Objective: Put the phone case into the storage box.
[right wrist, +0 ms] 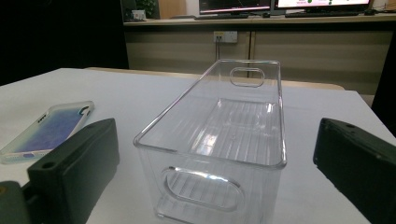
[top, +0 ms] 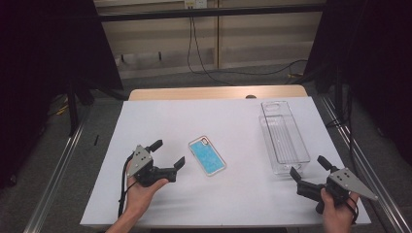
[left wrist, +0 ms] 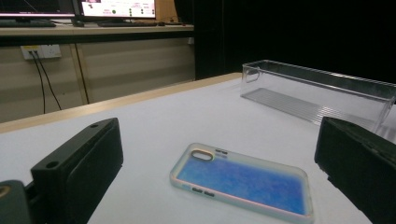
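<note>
Item one, your left gripper [top: 170, 153]: low over the near-left part of the white table [top: 160, 116], jaws spread wide and holding nothing, pointed at the phone case [top: 207, 155]. Item two, the phone case: blue-backed with a pale iridescent rim, lying flat near the middle of the table, just beside the left gripper's open jaws but not between them; in the left gripper view the phone case [left wrist: 243, 182] sits ahead of the two jaws and untouched, its camera cut-out at the far end. Item three, the clear bin [top: 284, 138]: a long, transparent, ribbed-floor container with handle cut-outs at each end, standing upright on the right side of the table, well apart from the phone case, with nothing inside it. Item four, your right gripper [top: 310, 170]: at the near-right corner, jaws likewise spread and empty, lined up with the near end of the clear bin [right wrist: 219, 140] but not touching it. Status, as a judgement: the work looks to be placing the case into the bin, and it stands at the very start. Nothing is grasped, lifted or moved into the bin. Left to do: close on the case, carry it across and set it inside, perhaps with the right gripper steadying the bin.
</note>
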`<state>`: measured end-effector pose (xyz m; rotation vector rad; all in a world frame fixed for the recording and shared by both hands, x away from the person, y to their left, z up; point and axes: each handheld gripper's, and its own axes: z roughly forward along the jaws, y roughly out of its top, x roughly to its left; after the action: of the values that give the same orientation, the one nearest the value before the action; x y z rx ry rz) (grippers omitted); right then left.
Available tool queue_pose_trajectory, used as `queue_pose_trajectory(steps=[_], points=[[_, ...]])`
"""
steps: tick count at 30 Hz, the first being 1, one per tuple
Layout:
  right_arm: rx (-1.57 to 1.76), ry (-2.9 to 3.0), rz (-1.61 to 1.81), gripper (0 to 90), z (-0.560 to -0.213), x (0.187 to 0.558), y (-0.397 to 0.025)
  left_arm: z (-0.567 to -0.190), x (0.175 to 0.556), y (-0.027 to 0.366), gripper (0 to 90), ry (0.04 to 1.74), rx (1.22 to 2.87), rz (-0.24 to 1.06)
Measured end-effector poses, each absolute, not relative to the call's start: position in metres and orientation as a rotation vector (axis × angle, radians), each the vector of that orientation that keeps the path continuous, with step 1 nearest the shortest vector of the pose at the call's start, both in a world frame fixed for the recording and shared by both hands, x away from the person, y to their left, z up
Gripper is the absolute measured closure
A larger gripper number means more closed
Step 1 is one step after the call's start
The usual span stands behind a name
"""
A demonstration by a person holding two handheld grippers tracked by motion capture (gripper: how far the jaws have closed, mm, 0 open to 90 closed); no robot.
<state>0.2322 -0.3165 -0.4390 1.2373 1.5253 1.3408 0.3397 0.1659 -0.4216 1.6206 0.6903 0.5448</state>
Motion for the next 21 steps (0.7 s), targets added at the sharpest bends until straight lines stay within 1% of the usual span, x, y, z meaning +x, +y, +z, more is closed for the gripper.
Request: queue_pose_trajectory(steps=[1,4,15,18,21], points=[[1.236,1.526,1.342,0.2,-0.439,0.232,-0.316,-0.421,0.341,0.164,3.0,0.7,1.618,0.537],[1.236,1.527,1.342,0.2,-0.439,0.232,-0.317,-0.42,0.344,0.159,3.2,0.686,1.619,0.54],[1.235,1.527,1.342,0.1,-0.439,0.232,-0.317,-0.412,0.356,0.144,2.0,0.644,1.61,0.547],[1.236,1.528,1.342,0.2,-0.439,0.232,-0.317,-0.41,0.36,0.143,0.5,0.648,1.593,0.529],[1.236,1.527,1.342,0.2,-0.439,0.232,-0.317,-0.41,0.363,0.139,0.5,0.633,1.608,0.541]])
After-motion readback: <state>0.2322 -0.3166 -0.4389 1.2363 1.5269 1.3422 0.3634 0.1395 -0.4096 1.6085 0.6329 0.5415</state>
